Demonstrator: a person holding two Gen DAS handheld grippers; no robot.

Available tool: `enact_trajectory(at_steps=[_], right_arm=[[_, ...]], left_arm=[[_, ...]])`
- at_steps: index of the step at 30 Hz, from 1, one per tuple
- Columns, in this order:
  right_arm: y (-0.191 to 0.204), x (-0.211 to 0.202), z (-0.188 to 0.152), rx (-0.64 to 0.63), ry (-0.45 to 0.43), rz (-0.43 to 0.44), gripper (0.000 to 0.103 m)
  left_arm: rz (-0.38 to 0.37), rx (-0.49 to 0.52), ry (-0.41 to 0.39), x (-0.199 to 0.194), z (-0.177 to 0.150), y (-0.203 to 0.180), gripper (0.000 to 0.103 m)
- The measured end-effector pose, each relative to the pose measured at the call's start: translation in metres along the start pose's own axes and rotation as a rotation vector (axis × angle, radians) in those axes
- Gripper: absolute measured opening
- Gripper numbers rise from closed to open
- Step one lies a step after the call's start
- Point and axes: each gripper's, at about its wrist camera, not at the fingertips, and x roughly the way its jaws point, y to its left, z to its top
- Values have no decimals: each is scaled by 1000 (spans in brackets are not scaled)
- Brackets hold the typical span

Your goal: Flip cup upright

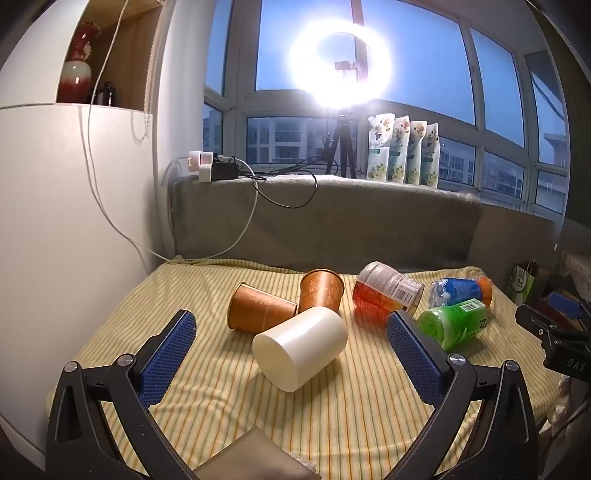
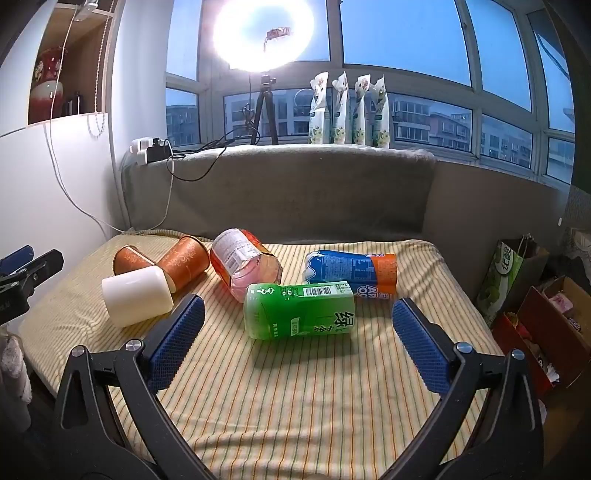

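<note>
- Left wrist view: your left gripper point(image 1: 291, 334) stands with jaws spread wide, gripping nothing.
- White cup point(image 1: 301, 347): on its side on the striped cloth point(image 1: 351, 406), between the two blue pads point(image 1: 168, 354), closed base toward you.
- Two copper cups: one point(image 1: 258, 308) on its side with its mouth to the left, the other point(image 1: 320, 290) tilted behind it; both touch the white cup.
- Red bottle point(image 1: 386, 290), blue bottle point(image 1: 461, 290) and green bottle point(image 1: 452, 323): all lying down, to the right of the cups.
- Your right gripper point(image 1: 554, 332): black body at the right edge; you cannot tell its opening from here.
- Right wrist view: your right gripper point(image 2: 297, 326) is also spread wide and empty.
- Green bottle point(image 2: 299, 310): on its side between the pads, touching neither.
- Blue bottle point(image 2: 351, 271) and red bottle point(image 2: 245, 262): lying just behind the green one.
- White cup point(image 2: 136, 301): on its side at the left, against the copper cups point(image 2: 184, 258).
- Ring light point(image 2: 264, 35): lit, on a tripod at the window sill.
</note>
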Motion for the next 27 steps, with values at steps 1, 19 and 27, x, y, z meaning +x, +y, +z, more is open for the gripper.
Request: enact_trajectory(at_steps=[1, 19, 27], right_arm=[[0, 0, 0, 1, 2, -1, 103], [1, 14, 2, -24, 30, 6, 103], [6, 36, 21, -77, 75, 39, 103]], left_arm=[[-1, 0, 1, 0, 0, 0, 103], [0, -7, 31, 9, -3, -1, 103], [14, -8, 55, 11, -5, 6, 103]])
